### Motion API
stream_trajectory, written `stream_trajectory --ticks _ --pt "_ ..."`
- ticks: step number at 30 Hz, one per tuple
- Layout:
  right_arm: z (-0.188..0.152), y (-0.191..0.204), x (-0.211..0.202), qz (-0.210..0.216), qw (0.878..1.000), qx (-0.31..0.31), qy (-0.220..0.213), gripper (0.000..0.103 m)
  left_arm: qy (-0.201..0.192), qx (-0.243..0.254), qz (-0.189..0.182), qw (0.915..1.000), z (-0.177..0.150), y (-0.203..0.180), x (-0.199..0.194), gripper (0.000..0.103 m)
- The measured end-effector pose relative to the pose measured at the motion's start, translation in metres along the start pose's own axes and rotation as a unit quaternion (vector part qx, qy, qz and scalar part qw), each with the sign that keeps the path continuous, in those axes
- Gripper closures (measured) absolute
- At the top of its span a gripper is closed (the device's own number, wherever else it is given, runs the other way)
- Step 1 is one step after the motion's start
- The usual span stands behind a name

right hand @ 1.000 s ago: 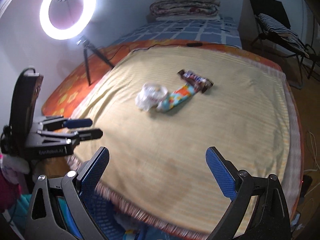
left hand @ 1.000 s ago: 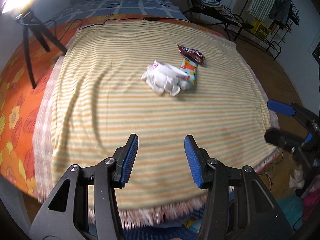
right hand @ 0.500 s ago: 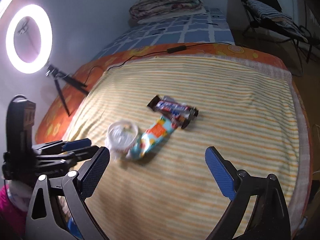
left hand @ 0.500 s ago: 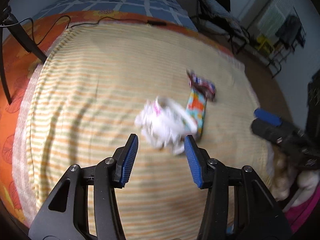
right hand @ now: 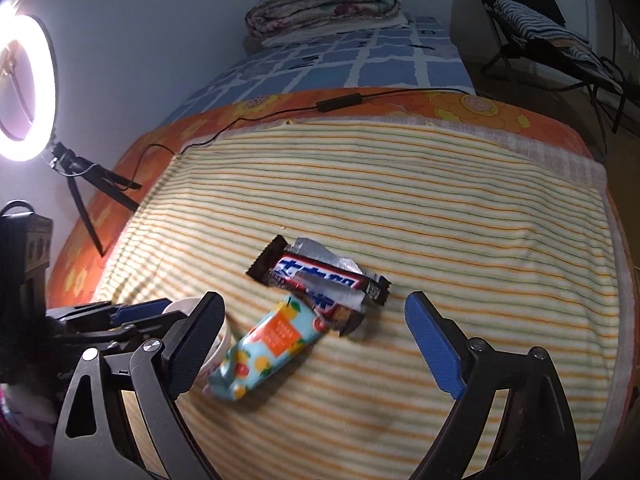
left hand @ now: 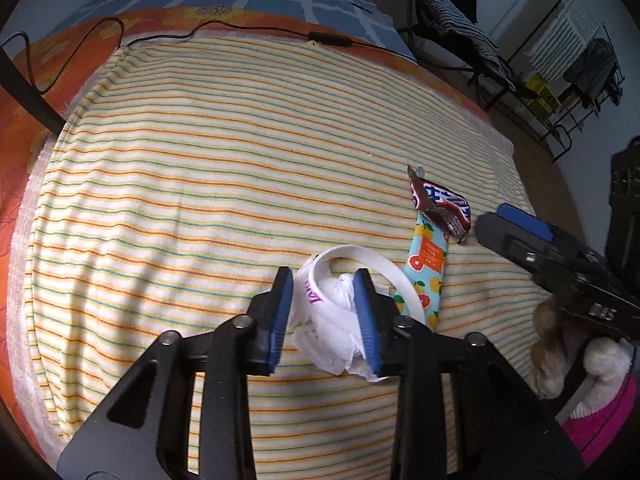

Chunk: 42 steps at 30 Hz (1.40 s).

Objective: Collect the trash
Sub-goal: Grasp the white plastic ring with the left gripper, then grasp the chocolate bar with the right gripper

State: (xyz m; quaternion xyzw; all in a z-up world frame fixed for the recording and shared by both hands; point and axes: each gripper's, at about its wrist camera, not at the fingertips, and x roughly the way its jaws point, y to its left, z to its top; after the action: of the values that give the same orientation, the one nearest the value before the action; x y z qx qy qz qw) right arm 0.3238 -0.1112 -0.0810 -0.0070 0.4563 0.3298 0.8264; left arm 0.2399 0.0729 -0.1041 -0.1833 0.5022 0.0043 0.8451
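A crushed white paper cup (left hand: 360, 254) stuffed with white tissue (left hand: 332, 340) lies on the striped blanket (left hand: 200, 160). My left gripper (left hand: 325, 312) has closed in on it, its blue pads pressing the cup wall and tissue. Just right of it lies a long fruit-print packet (left hand: 426, 264), with a dark chocolate bar wrapper (left hand: 440, 208) across its far end. My right gripper (right hand: 316, 328) hovers wide open over the packet (right hand: 268, 348) and the wrapper (right hand: 320, 276), holding nothing. From the right wrist, the left gripper (right hand: 136, 312) shows at the left by the cup (right hand: 184, 304).
A black cable with an inline switch (right hand: 340, 104) crosses the far end of the blanket. A lit ring light (right hand: 24, 92) on a tripod stands at the left. Folded quilts (right hand: 324, 0) sit at the bed's far end; a chair (right hand: 540, 12) and drying rack (left hand: 572, 52) stand right.
Both grippers moved forward over the bed toward the trash. The left one reached the cup and narrowed its fingers onto it; the right one stayed wide open and now hangs over the wrappers.
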Motion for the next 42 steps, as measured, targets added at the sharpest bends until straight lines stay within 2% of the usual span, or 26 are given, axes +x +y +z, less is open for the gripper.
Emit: stream_trajectory --ticks 5,6,7,8,9,10,11,13,23,31,42 --pt "0.000 -0.001 0.019 -0.010 1.000 -0.009 0.016 0.012 -0.004 0.014 0.004 0.9999 0.001 -0.007 0.001 0.091" --pt "-0.001 -0.002 0.021 -0.010 1.000 -0.009 0.017 0.018 -0.004 0.012 0.004 0.9999 0.001 -0.008 0.001 0.093" --pt "-0.002 -0.002 0.023 -0.006 1.000 -0.008 0.020 0.038 -0.006 0.011 0.004 0.9999 0.000 -0.008 -0.001 0.094" --pt "-0.003 -0.003 0.026 0.000 1.000 -0.007 0.029 0.050 -0.008 0.011 0.003 0.9999 0.000 -0.008 -0.003 0.096" --pt "-0.004 -0.003 0.027 0.003 0.999 -0.005 0.034 0.069 -0.009 0.011 0.004 0.9999 -0.001 -0.008 -0.004 0.097" --pt "-0.004 -0.004 0.028 0.009 0.999 -0.002 0.036 0.078 -0.011 0.010 0.005 0.9999 -0.002 -0.008 -0.006 0.098" --pt "-0.005 -0.005 0.028 0.013 0.999 0.000 0.036 0.080 -0.012 0.008 0.006 0.9999 -0.003 -0.007 -0.009 0.098" --pt "-0.006 -0.006 0.026 0.020 0.999 0.002 0.036 0.094 -0.014 0.004 0.005 0.9999 -0.005 -0.005 -0.013 0.098" --pt "-0.005 -0.002 0.001 0.033 0.999 0.007 0.015 0.097 -0.038 -0.007 -0.006 0.9992 -0.003 -0.003 -0.043 0.099" --pt "-0.004 0.013 -0.035 0.038 0.999 -0.013 -0.004 0.097 -0.061 -0.011 -0.012 0.9980 -0.004 0.000 -0.078 0.099" --pt "-0.029 0.061 -0.105 0.069 0.995 -0.067 -0.013 0.097 -0.082 0.028 -0.012 0.9962 -0.033 -0.007 -0.142 0.099"
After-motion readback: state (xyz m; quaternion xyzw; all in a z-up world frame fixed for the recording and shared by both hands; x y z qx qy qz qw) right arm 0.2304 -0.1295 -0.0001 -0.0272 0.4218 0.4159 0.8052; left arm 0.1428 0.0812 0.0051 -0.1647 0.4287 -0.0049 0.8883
